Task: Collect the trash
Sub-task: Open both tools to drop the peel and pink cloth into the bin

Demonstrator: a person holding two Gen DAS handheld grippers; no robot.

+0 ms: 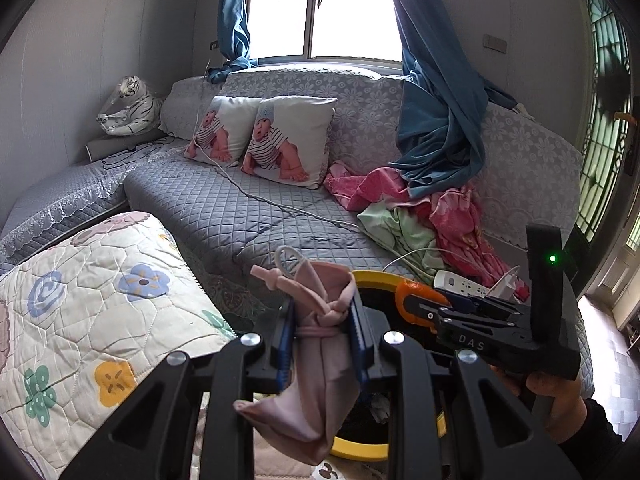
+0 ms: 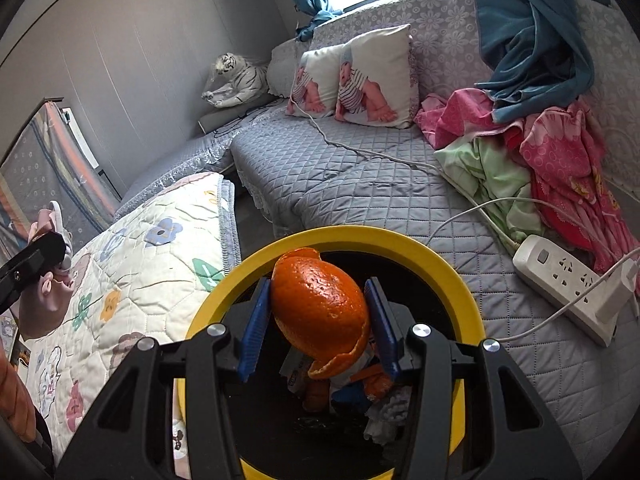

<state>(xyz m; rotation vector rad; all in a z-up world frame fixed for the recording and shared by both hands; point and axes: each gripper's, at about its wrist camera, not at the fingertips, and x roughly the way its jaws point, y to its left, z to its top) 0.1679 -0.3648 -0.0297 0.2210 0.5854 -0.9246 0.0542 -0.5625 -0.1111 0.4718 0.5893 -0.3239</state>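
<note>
1. Right over the yellow bin [image 2: 404,240] hangs the right gripper [image 2: 320,316]. Its blue fingers [image 2: 256,332] squeeze an orange peel [image 2: 320,304] from both sides. The peel sits above the bin's dark inside.
2. Down inside the bin lie more bits of orange peel and some crumpled white paper [image 2: 384,412].
3. Just left of the bin is the left gripper [image 1: 320,328]. Its fingers [image 1: 285,340] stand close together and pinch a pink knotted cloth [image 1: 316,344]. The cloth hangs down at the bin's left edge [image 1: 360,450], and a small loop sticks out at its top.
4. Over the far side of the bin, the left view shows the right gripper [image 1: 424,300] with the peel, and a hand [image 1: 556,392] in a dark sleeve holding it.
5. Left of the bin lies a white quilt with flowers [image 2: 132,272].
6. Right of the bin, on the grey bed cover [image 2: 340,192], lies a white power strip [image 2: 568,284] with a plug in it and white cords.
7. Behind the bin, further along the bed, is a heap of pink and green cloth [image 2: 532,148] with a blue curtain [image 2: 528,32] falling on it.
8. Far behind the bin lean two pillows with baby pictures [image 2: 360,76]. A toy white tiger [image 2: 236,80] sits in the corner to their left.
9. Furthest from the bin is the bright window [image 1: 320,8].
</note>
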